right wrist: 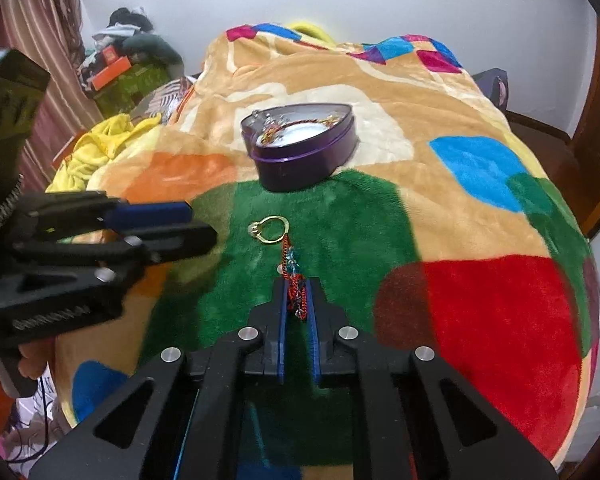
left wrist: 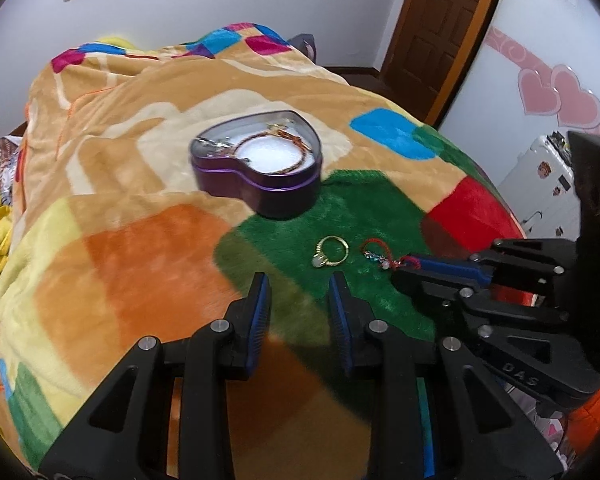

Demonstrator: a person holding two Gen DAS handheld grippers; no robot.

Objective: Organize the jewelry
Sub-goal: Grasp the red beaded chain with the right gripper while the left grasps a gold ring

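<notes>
Jewelry on a bright blanket

Blanket fluff covers the bed, with patches of tan, orange, green, red and blue. White walls stand behind it. A brown door is far off past the right side of the left fingers, next to a white wall panel with pink hearts. Striped curtains and a pile of clutter sit far to the left of the right fingers.

The left gripper has its fingers spread wide and holds nothing. Just ahead of them, a gold ring lies on the green patch. Farther ahead sits a purple heart-shaped tin, lid off, with a cord bracelet on its white pad.

The right gripper has its fingers squeezed on a red beaded chain. The chain trails forward from the tips toward the ring.

The letters "DAS" show on the right gripper's black frame. Other writing is too blurry to read.
</notes>
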